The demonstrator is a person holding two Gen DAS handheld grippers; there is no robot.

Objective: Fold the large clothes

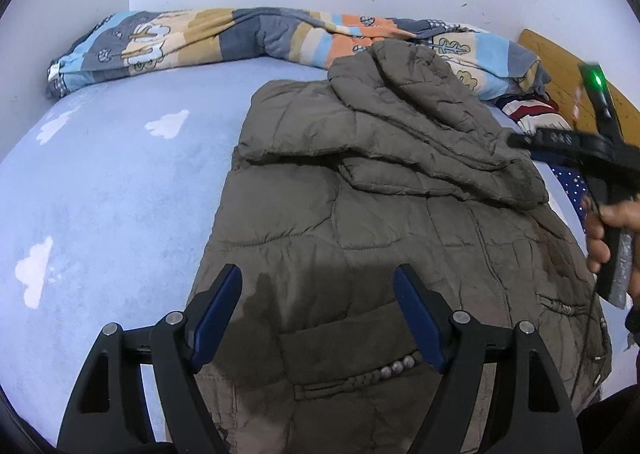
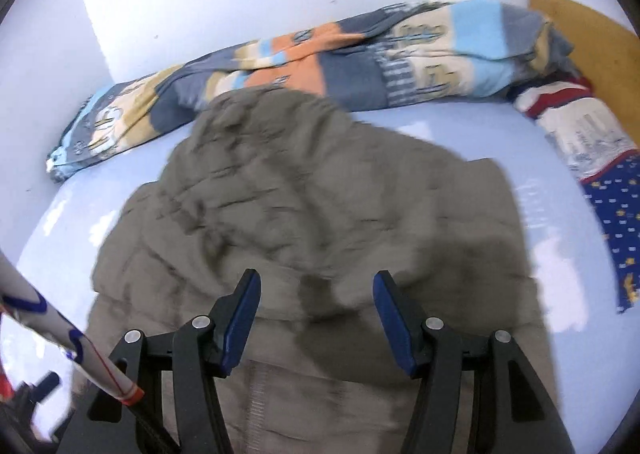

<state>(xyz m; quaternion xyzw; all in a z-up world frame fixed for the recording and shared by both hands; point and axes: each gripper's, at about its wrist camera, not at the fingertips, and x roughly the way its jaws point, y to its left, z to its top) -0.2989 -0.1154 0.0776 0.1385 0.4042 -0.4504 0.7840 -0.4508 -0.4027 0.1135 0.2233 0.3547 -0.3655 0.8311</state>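
Left wrist view shows our left gripper [image 1: 318, 286] spread and empty above the jacket's [image 1: 360, 222] near hem on the bed [image 1: 120, 182]; our right gripper [image 2: 316, 292] likewise. We should pinch both hem corners evenly before folding away.

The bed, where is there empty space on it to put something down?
The biggest bare patch is the blue sheet left of the brown jacket, below the striped quilt along the wall. A narrower strip of sheet lies right of the jacket, before the starry blue cloth. The middle is crowded by the jacket, the far edge by bedding.
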